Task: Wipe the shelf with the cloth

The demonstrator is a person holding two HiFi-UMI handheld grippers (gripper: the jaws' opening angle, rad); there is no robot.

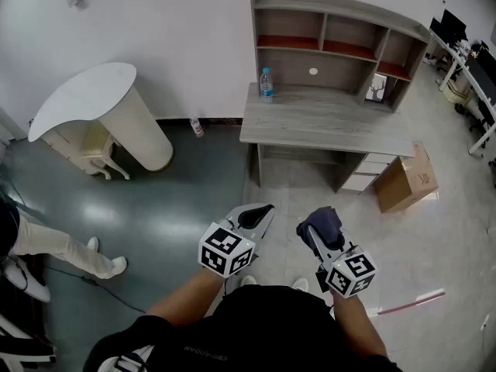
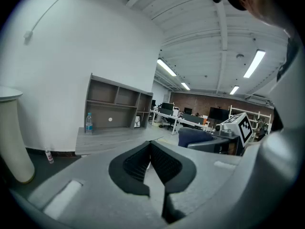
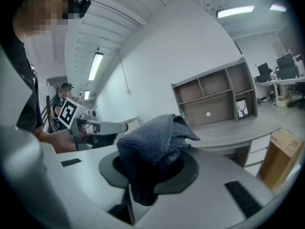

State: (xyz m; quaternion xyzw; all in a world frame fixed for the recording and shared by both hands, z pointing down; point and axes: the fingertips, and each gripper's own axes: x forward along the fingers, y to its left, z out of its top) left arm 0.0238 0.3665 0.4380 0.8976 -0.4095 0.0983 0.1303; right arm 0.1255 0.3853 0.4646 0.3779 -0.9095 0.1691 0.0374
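cloth, just one, pinched by right hand-held gripper.

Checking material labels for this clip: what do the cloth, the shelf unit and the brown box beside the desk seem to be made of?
The cloth looks like dark blue-grey terry-type fabric, soft and matte, going by its nubby, bunched folds. The shelf unit looks like grey wood-grain board, probably laminate, with a matte streaked surface. The box looks like plain brown cardboard, dull and sharp-edged.
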